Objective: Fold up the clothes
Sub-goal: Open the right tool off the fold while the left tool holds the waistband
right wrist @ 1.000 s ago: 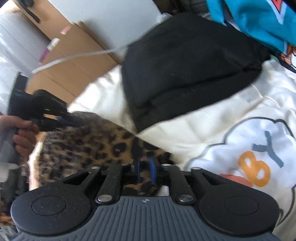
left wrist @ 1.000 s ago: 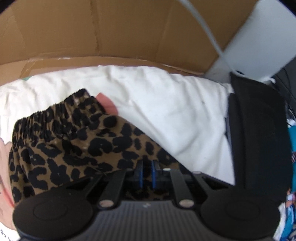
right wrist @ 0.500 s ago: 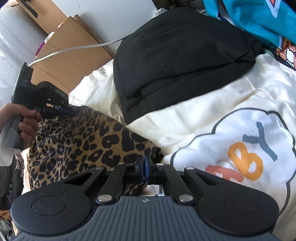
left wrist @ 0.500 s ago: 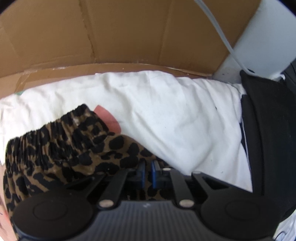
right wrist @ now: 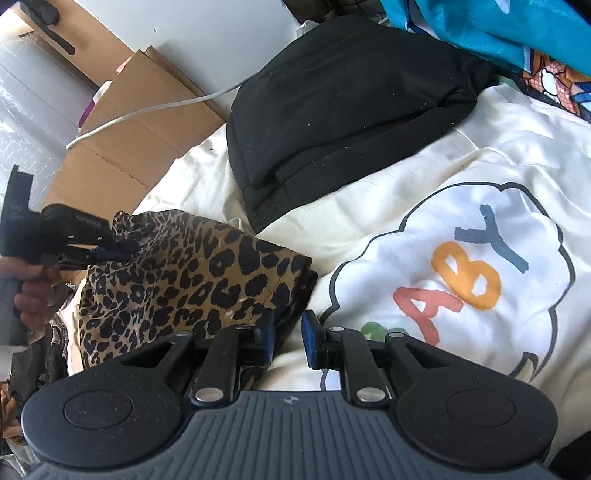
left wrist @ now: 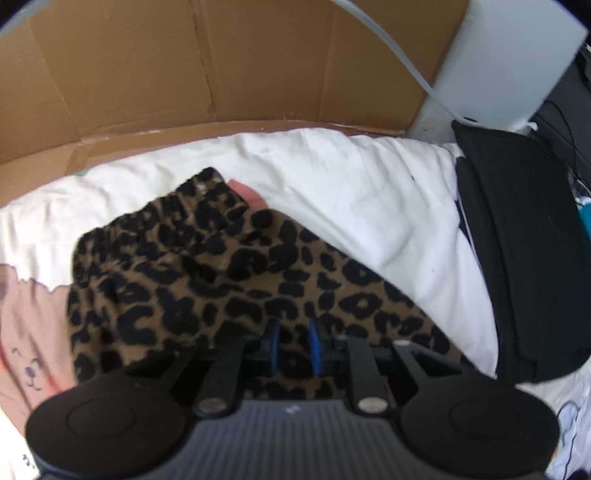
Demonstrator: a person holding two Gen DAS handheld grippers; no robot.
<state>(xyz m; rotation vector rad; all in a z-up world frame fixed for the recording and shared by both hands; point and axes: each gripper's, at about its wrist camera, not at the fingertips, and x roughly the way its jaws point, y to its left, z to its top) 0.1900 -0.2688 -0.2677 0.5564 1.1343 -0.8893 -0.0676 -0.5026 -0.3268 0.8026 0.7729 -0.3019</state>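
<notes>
A leopard-print garment (left wrist: 221, 266) lies bunched on a white bedsheet (left wrist: 351, 206), its elastic waistband at the far end. My left gripper (left wrist: 294, 347) rests over the near edge, its blue pads standing apart with leopard cloth showing in the gap. In the right wrist view the same garment (right wrist: 192, 280) is a folded heap left of centre. My right gripper (right wrist: 287, 339) is open just beside its right edge, with only the edge of the cloth and the sheet between the pads. The left gripper (right wrist: 118, 249) touches the garment's far left corner, held by a person's hand (right wrist: 29, 295).
A folded black garment (right wrist: 351, 110) lies on the sheet behind the leopard piece. The sheet has a cloud print with coloured letters (right wrist: 461, 277). Cardboard (left wrist: 184, 74) lines the far side, crossed by a white cable (right wrist: 155, 107). Blue printed cloth (right wrist: 480, 29) is at top right.
My right gripper went from shut on the leopard cloth to open, and the cloth now lies beside it. The left pads have spread wider. The garment has settled onto the sheet.
</notes>
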